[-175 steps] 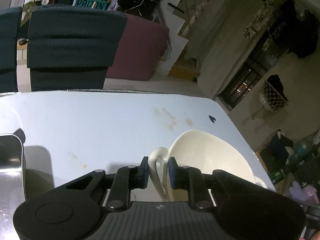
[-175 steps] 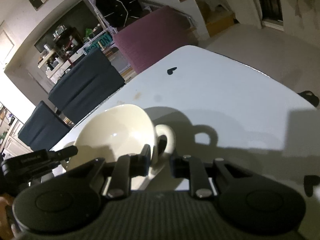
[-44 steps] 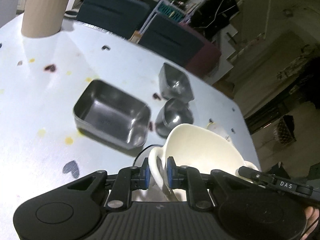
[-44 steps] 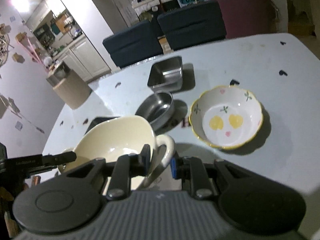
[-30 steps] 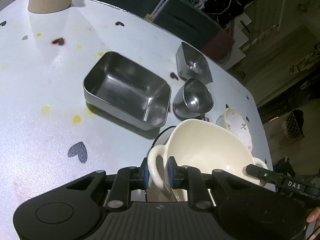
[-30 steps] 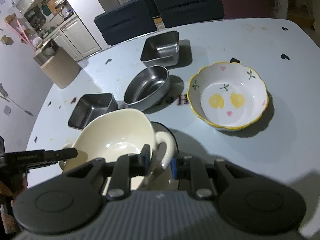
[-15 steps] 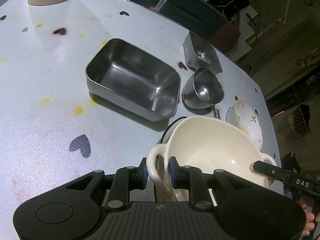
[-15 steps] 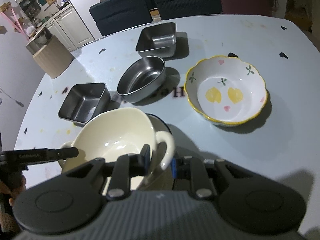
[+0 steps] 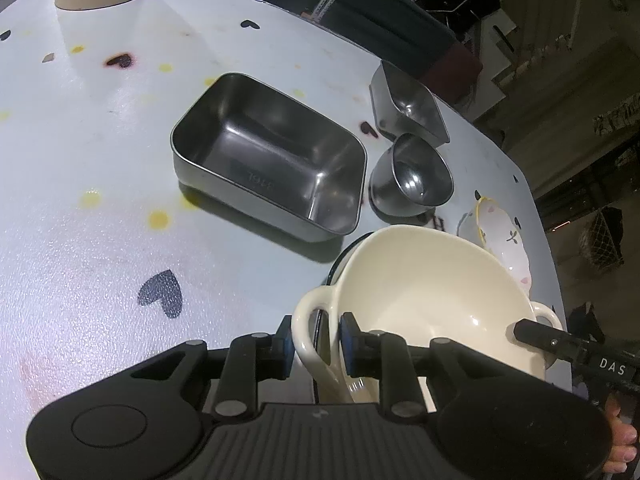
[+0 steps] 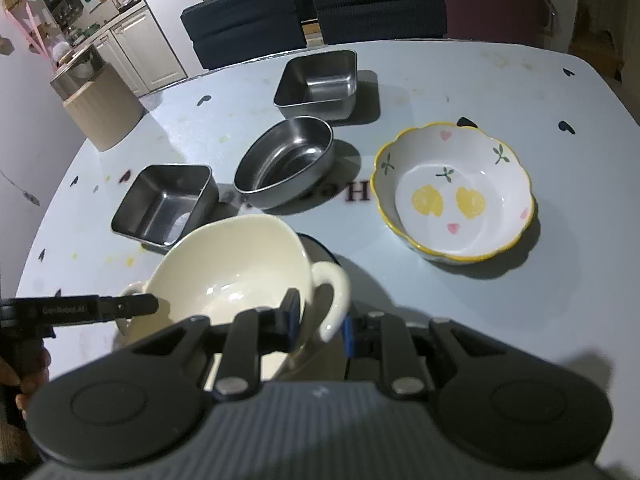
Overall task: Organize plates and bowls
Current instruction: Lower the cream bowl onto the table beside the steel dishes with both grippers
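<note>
The left gripper [image 9: 314,346] pinches one loop handle of the cream two-handled bowl [image 9: 420,292], its blue pads on either side of the loop, while the right gripper [image 10: 318,320] pinches the opposite handle in the same way. The bowl sits at the near edge of the pale table [image 10: 520,320], over a dark-rimmed dish [image 10: 320,246] of which only an arc of rim shows beneath it. Just beyond lie a rectangular steel tray [image 9: 268,156], an oval steel bowl [image 10: 286,162] and, to the right, a scalloped yellow-rimmed bowl [image 10: 454,190]. A square steel container [image 10: 320,80] stands nearer the far edge. A beige ribbed bin [image 10: 102,108] stands past the far left corner.
</note>
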Motion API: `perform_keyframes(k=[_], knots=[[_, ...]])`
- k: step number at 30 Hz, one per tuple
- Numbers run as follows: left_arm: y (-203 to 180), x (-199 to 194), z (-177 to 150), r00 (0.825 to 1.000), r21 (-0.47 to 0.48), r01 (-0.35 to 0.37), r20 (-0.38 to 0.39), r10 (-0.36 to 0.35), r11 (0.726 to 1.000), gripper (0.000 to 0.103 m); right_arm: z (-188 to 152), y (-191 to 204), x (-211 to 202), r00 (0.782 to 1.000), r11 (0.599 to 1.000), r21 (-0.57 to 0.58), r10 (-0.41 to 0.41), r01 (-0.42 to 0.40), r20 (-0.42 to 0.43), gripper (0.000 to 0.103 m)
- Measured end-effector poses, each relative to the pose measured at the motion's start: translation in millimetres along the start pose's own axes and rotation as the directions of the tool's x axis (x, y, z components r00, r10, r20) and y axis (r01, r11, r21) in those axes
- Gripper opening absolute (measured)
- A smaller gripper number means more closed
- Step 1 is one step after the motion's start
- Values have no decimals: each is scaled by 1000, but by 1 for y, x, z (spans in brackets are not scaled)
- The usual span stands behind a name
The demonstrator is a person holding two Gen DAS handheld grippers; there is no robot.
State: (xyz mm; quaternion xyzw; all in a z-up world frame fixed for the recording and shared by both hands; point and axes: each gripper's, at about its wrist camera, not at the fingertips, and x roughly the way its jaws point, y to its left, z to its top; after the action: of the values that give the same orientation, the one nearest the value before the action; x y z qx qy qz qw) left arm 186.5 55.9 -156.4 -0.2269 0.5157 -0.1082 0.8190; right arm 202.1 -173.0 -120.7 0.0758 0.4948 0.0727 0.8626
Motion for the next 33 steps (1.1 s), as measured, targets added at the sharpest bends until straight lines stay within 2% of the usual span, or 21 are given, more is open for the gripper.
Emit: perform_keyframes(k=[4, 12, 23, 27, 33], knots=[[-4, 1, 1, 1000, 34, -19, -1, 19, 999, 27, -1, 1, 1, 1000, 1000, -7, -6, 6, -9, 26], [-5, 3, 2, 999, 41, -32, -12, 33, 999, 28, -1, 9, -1, 1000, 998, -65, -21, 21, -1, 26], [-14, 0, 3, 998, 119, -64, -15, 66, 991, 28, -1, 9, 12, 997, 996, -86, -31, 25, -64, 29], [-14, 0, 4, 996, 110, -78, -24, 81, 991, 34, -2, 9, 14, 996, 996, -82, -27, 21, -81, 30], [-16, -1, 3, 995, 128, -91, -25, 95, 988, 37, -4, 9, 18, 993, 995, -97, -47, 36, -108, 33]])
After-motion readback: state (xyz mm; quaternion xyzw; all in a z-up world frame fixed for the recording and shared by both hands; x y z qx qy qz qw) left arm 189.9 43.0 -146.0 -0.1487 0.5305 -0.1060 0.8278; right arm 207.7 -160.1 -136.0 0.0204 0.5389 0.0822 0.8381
